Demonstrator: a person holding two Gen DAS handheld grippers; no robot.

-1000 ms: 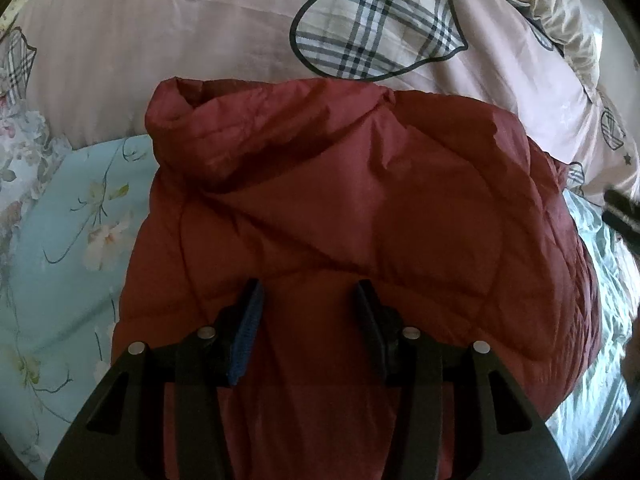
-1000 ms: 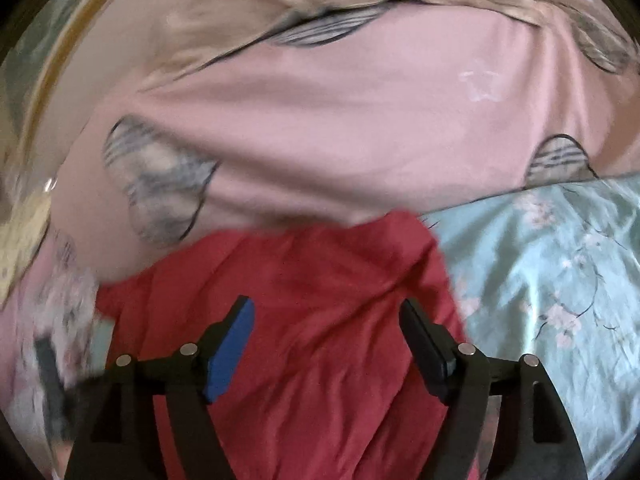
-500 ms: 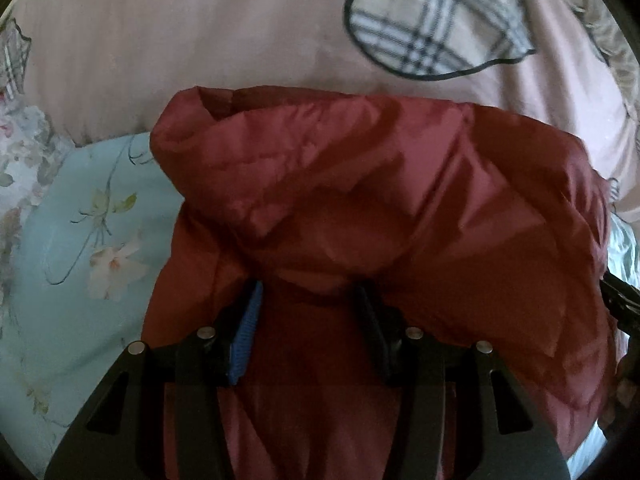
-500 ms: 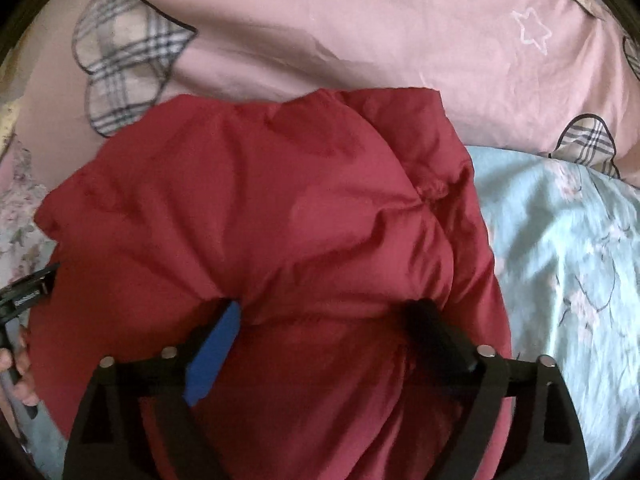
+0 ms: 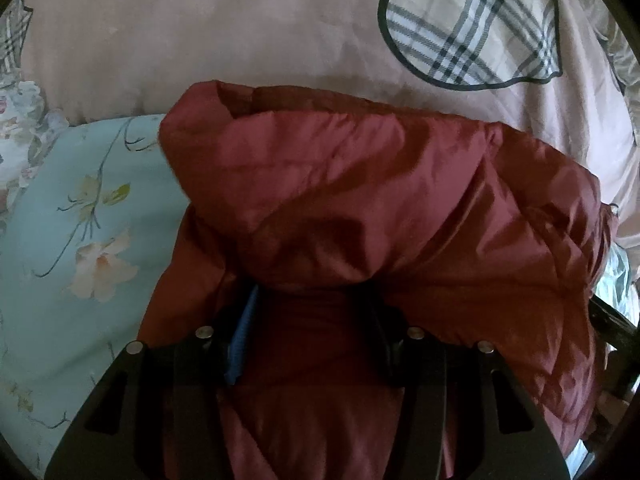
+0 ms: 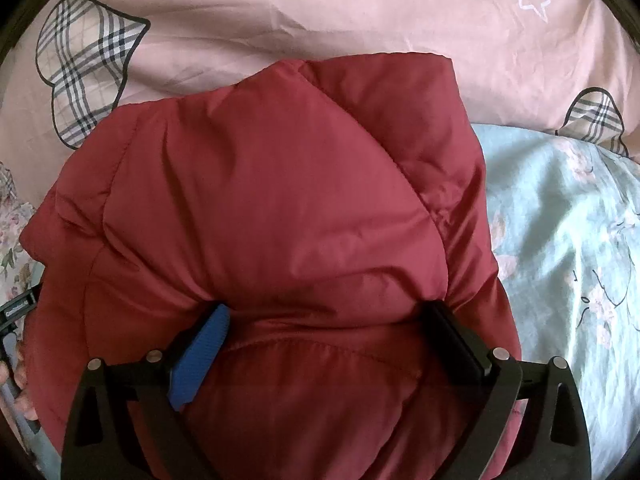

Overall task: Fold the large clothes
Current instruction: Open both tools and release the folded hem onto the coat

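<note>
While both tilt down over the red jacket, right gripper is opening w/ fabric between jaws; left gripper pinches a fold.

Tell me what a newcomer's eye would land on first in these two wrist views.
The puffy dark red jacket fills the middle of both views, bunched on the pale blue floral sheet. Behind it lies a pink duvet with plaid heart patches. The right gripper straddles a fold with its jaws opening, and the left gripper has the fabric bulging between its fingers.

No legible text (anywhere visible)
</note>
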